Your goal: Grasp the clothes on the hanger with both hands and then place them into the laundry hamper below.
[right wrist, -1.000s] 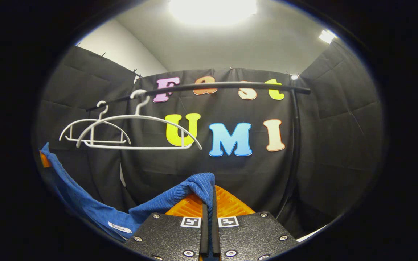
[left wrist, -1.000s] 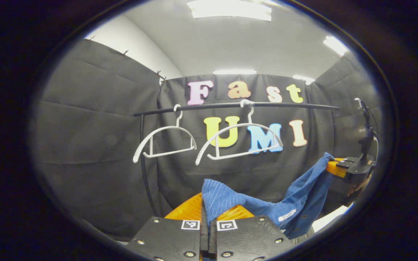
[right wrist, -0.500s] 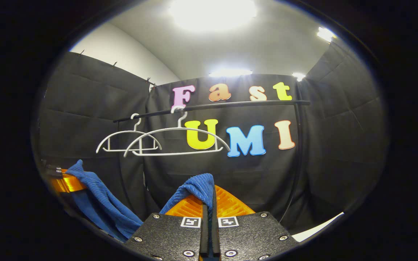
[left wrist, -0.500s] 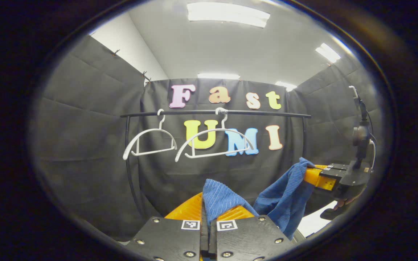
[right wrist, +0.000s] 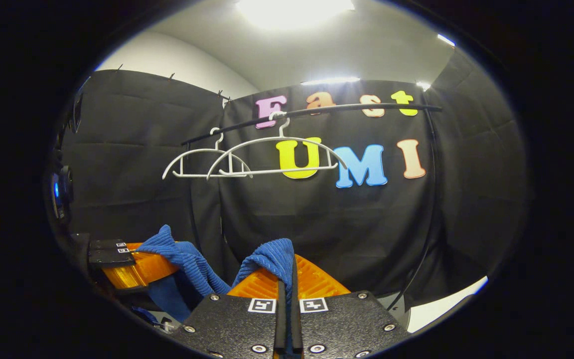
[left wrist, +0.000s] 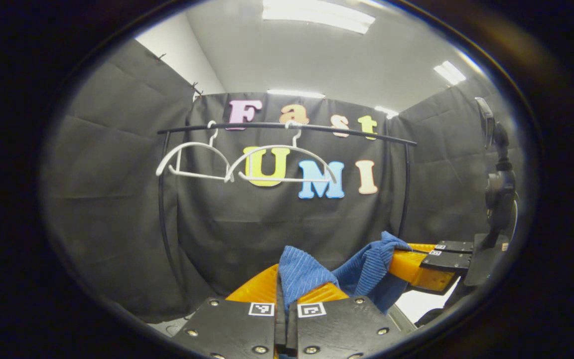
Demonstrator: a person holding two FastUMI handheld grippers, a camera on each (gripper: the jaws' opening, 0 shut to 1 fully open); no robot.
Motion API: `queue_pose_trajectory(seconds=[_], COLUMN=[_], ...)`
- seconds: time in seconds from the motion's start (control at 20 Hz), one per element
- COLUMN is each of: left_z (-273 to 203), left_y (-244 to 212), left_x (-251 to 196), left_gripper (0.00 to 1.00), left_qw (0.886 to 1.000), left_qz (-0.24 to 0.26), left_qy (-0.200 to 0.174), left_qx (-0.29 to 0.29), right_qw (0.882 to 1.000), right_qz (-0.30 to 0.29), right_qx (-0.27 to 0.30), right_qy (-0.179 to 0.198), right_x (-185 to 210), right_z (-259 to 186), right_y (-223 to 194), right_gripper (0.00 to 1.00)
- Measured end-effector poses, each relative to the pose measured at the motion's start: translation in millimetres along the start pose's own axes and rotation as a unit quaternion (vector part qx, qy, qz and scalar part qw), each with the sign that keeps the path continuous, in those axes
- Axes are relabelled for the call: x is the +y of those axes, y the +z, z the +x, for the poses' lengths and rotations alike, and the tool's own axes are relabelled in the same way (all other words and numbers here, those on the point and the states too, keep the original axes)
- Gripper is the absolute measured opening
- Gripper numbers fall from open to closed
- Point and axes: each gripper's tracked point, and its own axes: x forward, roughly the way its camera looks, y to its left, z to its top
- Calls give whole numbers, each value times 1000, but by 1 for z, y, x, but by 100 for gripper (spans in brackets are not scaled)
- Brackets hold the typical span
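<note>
We see both views lit from overhead: a long white ceiling light panel shines evenly in the left gripper view, while the same kind of panel blows out to pure glare in the right gripper view. The black cloth wall stays dim and matte. Fisheye distortion bows the thin black clothes rail and softens the edges. The centre is sharp, with no motion blur.

We look forward from both grippers, side by side and low, toward the rail and hangers farther off; both views share these.
</note>
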Motion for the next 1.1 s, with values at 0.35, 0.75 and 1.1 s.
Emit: queue_pose_trajectory(seconds=[0.35,0.75,1.1], left_z=[18,0,4], left_y=[-90,-183,-269], left_x=[-5,-1,0], left_gripper=[0,2,2], left_qw=[998,989,971], left_qz=[-10,-11,-6], left_qy=[3,14,26], left_qx=[68,146,238], right_qw=[996,985,969], right_qz=[11,-3,-27], right_qx=[86,170,243], right_qy=[-10,-15,-12], right_x=[-11,-18,-18], right_z=[7,8,-6], right_y=[-83,-164,-223], right_gripper=[3,5,9])
